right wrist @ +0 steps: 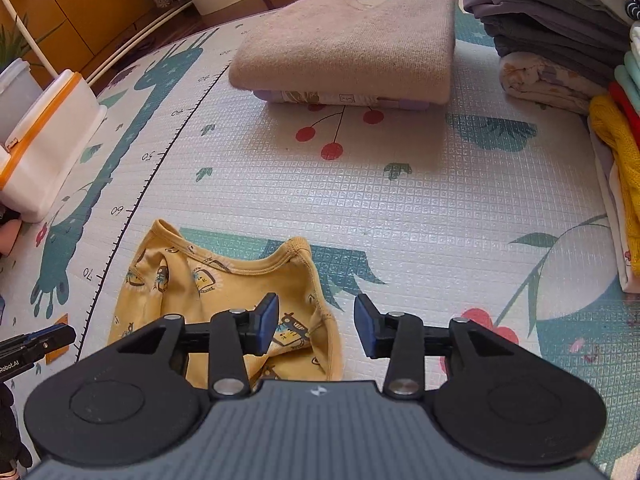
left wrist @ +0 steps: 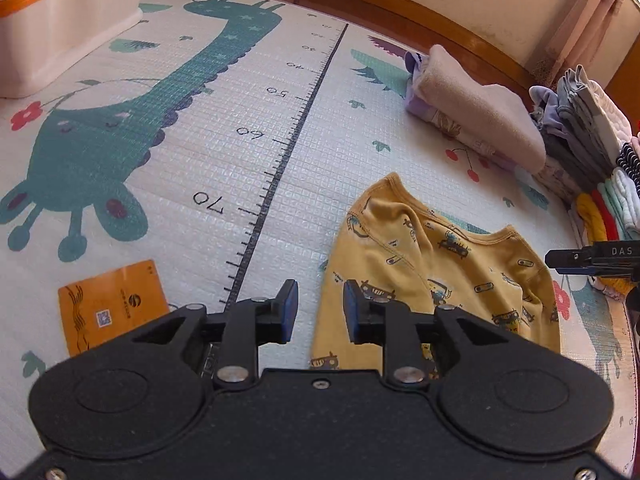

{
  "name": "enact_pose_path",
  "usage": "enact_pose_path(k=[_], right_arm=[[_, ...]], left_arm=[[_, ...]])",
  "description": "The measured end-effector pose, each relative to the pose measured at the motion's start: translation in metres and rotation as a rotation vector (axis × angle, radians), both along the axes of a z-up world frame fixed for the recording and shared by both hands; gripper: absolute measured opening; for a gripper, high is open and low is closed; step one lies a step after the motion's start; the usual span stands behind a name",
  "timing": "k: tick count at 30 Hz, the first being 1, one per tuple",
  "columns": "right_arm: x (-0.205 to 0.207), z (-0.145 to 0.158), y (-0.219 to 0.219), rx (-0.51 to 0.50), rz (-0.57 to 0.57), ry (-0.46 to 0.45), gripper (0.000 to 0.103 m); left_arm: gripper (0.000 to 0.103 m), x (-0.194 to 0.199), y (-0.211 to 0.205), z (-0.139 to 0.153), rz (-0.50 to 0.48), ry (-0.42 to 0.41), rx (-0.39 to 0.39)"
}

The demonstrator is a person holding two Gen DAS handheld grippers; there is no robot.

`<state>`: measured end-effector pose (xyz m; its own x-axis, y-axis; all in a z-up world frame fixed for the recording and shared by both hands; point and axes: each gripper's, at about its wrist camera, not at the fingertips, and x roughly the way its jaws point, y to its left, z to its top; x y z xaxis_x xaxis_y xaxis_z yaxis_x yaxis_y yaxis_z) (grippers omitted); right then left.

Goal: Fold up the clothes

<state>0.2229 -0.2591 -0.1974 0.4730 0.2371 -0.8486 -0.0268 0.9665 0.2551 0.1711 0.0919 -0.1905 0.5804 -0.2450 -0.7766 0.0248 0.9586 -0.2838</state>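
Your left gripper (left wrist: 320, 308): fingers apart, holding nothing | your right gripper (right wrist: 316, 326): fingers apart, holding nothing | one yellow shirt (left wrist: 432, 276) crumpled on play mat (left wrist: 224, 128), under both | one orange card (left wrist: 108, 304) at left

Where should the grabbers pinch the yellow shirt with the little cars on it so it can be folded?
Best bet: the ribbed hem of the yellow car-print shirt. It stands up in raised bumps off the play mat, so a finger can slip under. The left gripper could come from the shirt's left side and the right gripper from its right, each pinching a hem corner. Both are open and hold nothing.
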Motion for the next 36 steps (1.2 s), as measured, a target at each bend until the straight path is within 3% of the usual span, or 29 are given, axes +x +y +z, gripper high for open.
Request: enact_pose_path(k=[4, 8, 10, 15, 19, 21, 25, 29, 32, 34, 36], right_arm=[[-0.022, 0.027, 0.023, -0.051, 0.08, 0.006, 0.042], [-0.037, 0.08, 0.054, -0.115, 0.216, -0.039, 0.042], [-0.042, 0.111, 0.068, -0.16, 0.28, -0.053, 0.048], [-0.064, 0.183, 0.102, -0.231, 0.481, -0.09, 0.048], [-0.081, 0.212, 0.111, -0.34, 0.603, -0.175, 0.048], [-0.08, 0.213, 0.1, -0.311, 0.58, -0.201, 0.048], [-0.069, 0.168, 0.077, -0.229, 0.536, -0.087, 0.048], [-0.079, 0.092, 0.061, -0.201, 0.529, 0.064, 0.048], [-0.089, 0.036, 0.051, -0.181, 0.526, 0.176, 0.048], [-0.103, 0.009, 0.055, -0.169, 0.553, 0.217, 0.045], [-0.116, -0.001, 0.066, -0.167, 0.607, 0.202, 0.042]], left_arm=[[0.022, -0.037, 0.015, 0.004, 0.086, 0.075, -0.01], [0.022, -0.078, 0.028, 0.009, 0.145, 0.139, -0.029], [0.022, -0.099, 0.036, 0.008, 0.199, 0.166, -0.057], [0.022, -0.144, 0.05, 0.003, 0.293, 0.211, -0.138], [0.023, -0.166, 0.051, -0.006, 0.328, 0.237, -0.199], [0.023, -0.176, 0.051, -0.011, 0.342, 0.251, -0.233], [0.023, -0.181, 0.049, -0.031, 0.388, 0.29, -0.296], [0.026, -0.182, 0.047, -0.047, 0.446, 0.305, -0.371], [0.036, -0.179, 0.046, -0.049, 0.477, 0.29, -0.411], [0.038, -0.175, 0.044, -0.048, 0.483, 0.285, -0.41], [0.038, -0.172, 0.038, -0.045, 0.474, 0.271, -0.371]])
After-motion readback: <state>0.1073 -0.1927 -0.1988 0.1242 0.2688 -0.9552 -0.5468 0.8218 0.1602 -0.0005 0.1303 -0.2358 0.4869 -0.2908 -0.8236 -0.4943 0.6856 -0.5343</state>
